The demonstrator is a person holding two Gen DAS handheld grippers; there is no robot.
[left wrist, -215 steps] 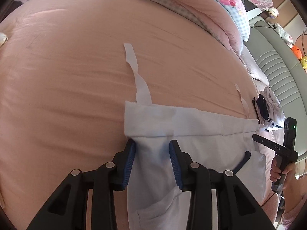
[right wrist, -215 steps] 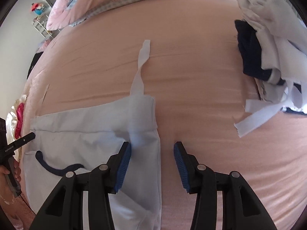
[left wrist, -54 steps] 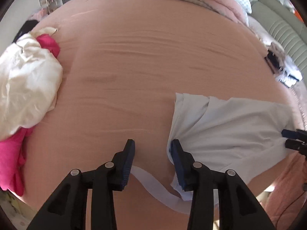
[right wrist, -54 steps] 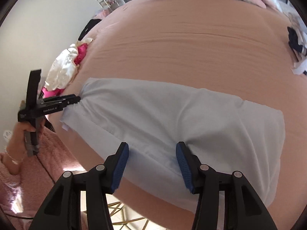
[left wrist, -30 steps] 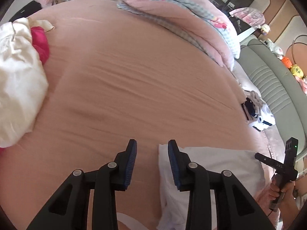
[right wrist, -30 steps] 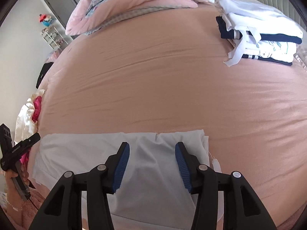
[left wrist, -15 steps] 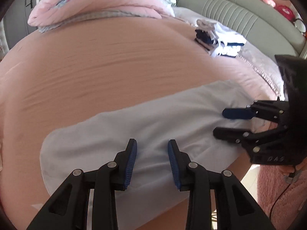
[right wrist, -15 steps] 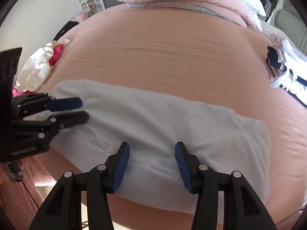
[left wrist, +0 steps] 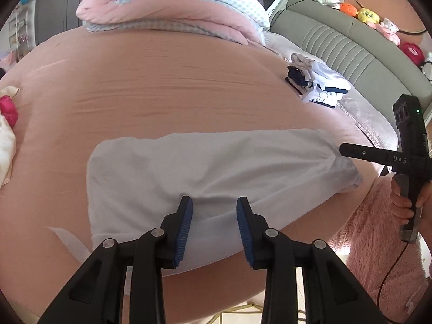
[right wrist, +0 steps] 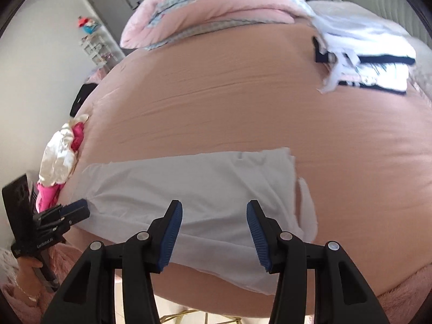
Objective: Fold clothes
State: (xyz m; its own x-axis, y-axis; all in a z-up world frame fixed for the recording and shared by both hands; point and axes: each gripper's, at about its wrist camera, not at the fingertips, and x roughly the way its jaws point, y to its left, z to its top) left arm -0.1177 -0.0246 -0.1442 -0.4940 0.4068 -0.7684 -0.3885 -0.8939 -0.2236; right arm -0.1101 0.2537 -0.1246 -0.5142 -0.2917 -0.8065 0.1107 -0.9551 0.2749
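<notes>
A pale blue-white garment (left wrist: 210,167) lies folded into a long band across the near edge of the pink bed; it also shows in the right wrist view (right wrist: 189,183). My left gripper (left wrist: 214,216) is open and empty, just above the band's near edge. My right gripper (right wrist: 214,221) is open and empty over the band's near edge. A loose white strap (left wrist: 70,240) trails off the garment's left end, and another strap (right wrist: 307,205) lies at its right end. Each gripper shows side-on in the other's view, the right one (left wrist: 351,152) and the left one (right wrist: 78,209).
A stack of folded white and navy clothes (left wrist: 316,83) sits at the far right of the bed (left wrist: 162,81). A heap of white and pink clothes (right wrist: 62,156) lies at the left edge. A folded pink quilt (left wrist: 172,8) and a green headboard (left wrist: 351,51) are behind. A pink rug (left wrist: 378,243) covers the floor.
The right gripper has drawn back to the garment's right end, away from the left one. The left gripper now sits at the band's near edge. The garment lies flatter.
</notes>
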